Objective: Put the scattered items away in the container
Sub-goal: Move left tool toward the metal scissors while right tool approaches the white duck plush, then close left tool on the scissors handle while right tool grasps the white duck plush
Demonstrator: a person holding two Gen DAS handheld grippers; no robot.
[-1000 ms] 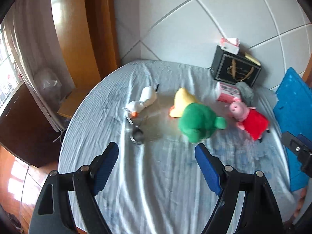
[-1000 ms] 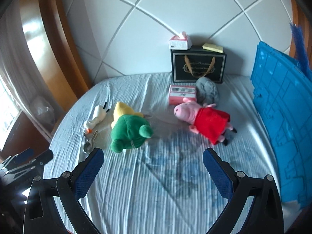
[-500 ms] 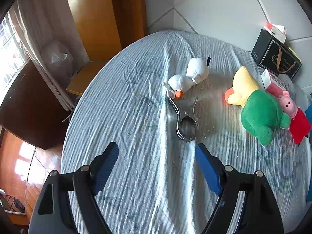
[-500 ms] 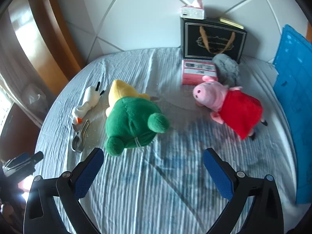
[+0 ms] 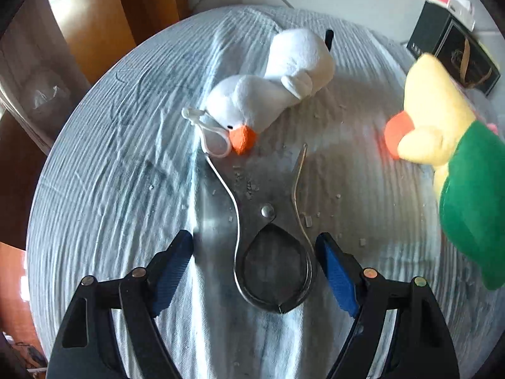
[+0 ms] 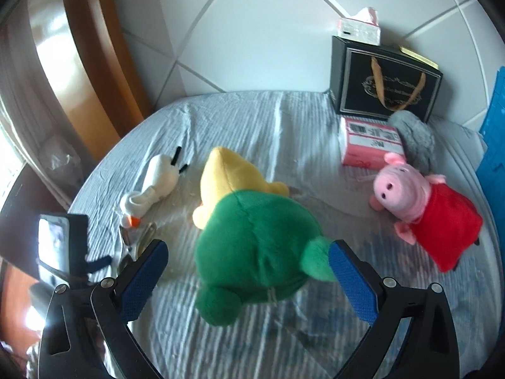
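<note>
A metal clamp-like tool [image 5: 274,271] with a ring-shaped head lies on the striped bed sheet [image 5: 110,189]. My left gripper [image 5: 254,246] straddles that ring; its jaws are closing, and the pads stand clear of the metal. A white duck plush [image 5: 271,85] lies just beyond the tool. My right gripper [image 6: 249,249] is open around the green body of a yellow and green plush [image 6: 252,246], its right pad close to a green foot. A pink pig plush [image 6: 423,208] in a red dress lies to the right. The blue container [image 6: 492,145] shows at the right edge.
A pink box [image 6: 369,140] and a grey furry thing [image 6: 413,139] lie before a black gift bag [image 6: 385,85] topped by a tissue pack [image 6: 359,27], against the white padded headboard [image 6: 252,31]. Small crumbs dot the sheet around the tool. A wooden frame [image 6: 94,72] and curtain stand left.
My left gripper dropped and swung left from the plush toys, so the metal tool now sits between its fingers. My right gripper came down and forward over the green plush.
</note>
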